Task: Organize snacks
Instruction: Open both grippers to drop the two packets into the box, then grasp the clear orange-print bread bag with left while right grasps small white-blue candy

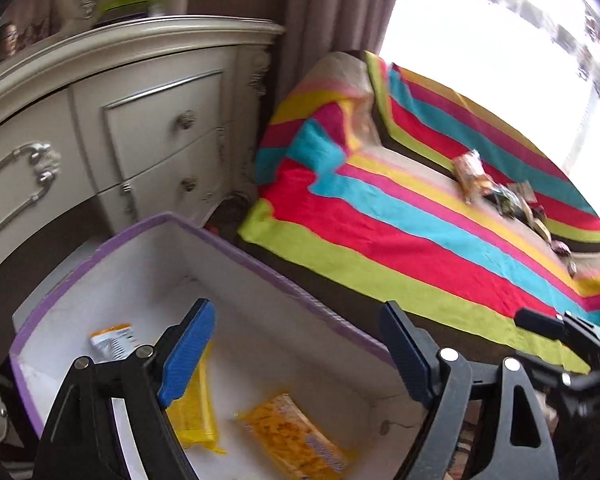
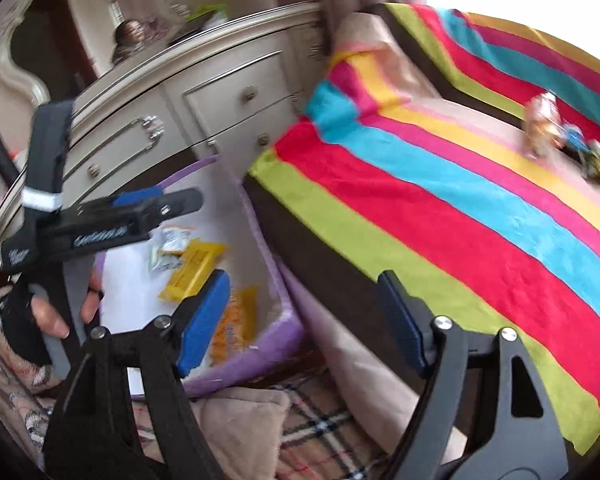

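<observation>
A white box with a purple rim (image 1: 260,264) stands on the floor between the dresser and the bed. In it lie a yellow packet (image 1: 194,408), an orange-yellow packet (image 1: 296,436) and a white-and-orange packet (image 1: 114,340). My left gripper (image 1: 296,312) hangs open above the box with nothing between its blue pads. My right gripper (image 2: 304,280) is open too and holds nothing, over the box's near corner (image 2: 268,340) and the bed's edge. Several more snack packets (image 1: 496,188) lie in a row on the bed, far from both grippers; they show as well in the right wrist view (image 2: 544,120).
The bed carries a bright striped blanket (image 1: 420,220). A cream dresser with drawers (image 1: 140,120) stands behind the box. A person's hand (image 2: 48,316) grips the left gripper's handle. Plaid and beige fabric (image 2: 320,420) lies below the box. A bright window is behind the bed.
</observation>
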`<state>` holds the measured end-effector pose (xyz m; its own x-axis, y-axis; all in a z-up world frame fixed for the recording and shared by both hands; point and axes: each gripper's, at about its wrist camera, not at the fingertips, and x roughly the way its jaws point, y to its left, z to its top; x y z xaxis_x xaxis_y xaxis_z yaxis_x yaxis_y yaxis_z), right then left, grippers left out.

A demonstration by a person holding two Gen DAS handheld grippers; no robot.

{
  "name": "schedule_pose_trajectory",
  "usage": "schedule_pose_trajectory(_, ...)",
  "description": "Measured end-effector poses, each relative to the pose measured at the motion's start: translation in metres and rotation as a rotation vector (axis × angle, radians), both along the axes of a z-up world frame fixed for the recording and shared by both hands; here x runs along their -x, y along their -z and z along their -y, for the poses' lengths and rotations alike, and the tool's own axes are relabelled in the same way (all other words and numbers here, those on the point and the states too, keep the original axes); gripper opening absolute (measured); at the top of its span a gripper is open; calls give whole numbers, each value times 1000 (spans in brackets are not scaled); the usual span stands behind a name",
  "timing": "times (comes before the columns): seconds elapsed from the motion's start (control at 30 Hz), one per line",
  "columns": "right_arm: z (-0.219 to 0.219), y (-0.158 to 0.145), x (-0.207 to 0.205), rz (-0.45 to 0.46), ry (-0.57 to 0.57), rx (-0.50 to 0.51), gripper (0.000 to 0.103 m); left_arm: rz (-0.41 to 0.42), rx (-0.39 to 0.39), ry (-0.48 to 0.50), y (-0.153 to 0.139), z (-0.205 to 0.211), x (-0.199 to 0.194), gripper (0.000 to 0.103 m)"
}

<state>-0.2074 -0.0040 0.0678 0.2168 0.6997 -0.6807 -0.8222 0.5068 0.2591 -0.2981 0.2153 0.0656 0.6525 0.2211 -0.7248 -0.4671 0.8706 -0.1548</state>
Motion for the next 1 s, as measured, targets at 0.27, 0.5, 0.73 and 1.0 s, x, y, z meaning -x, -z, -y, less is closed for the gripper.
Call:
schedule_pose_trajectory(0.27,135,26,-89,-53,462,-27,78,-60,69,336,18,98,-130,85)
schedule_pose_trajectory(0.5,222,39,-142,-59,689,-6,79,-59,121,334,29,123,-268,85)
schedule_pose_trajectory(0.73,289,51,-207,9,845,123,80,-12,71,278,27,131,-362,85)
schedule_pose_trajectory(1.0,325,62,-310,24,925,230,80,-41,-7,226,42,124,-435,85)
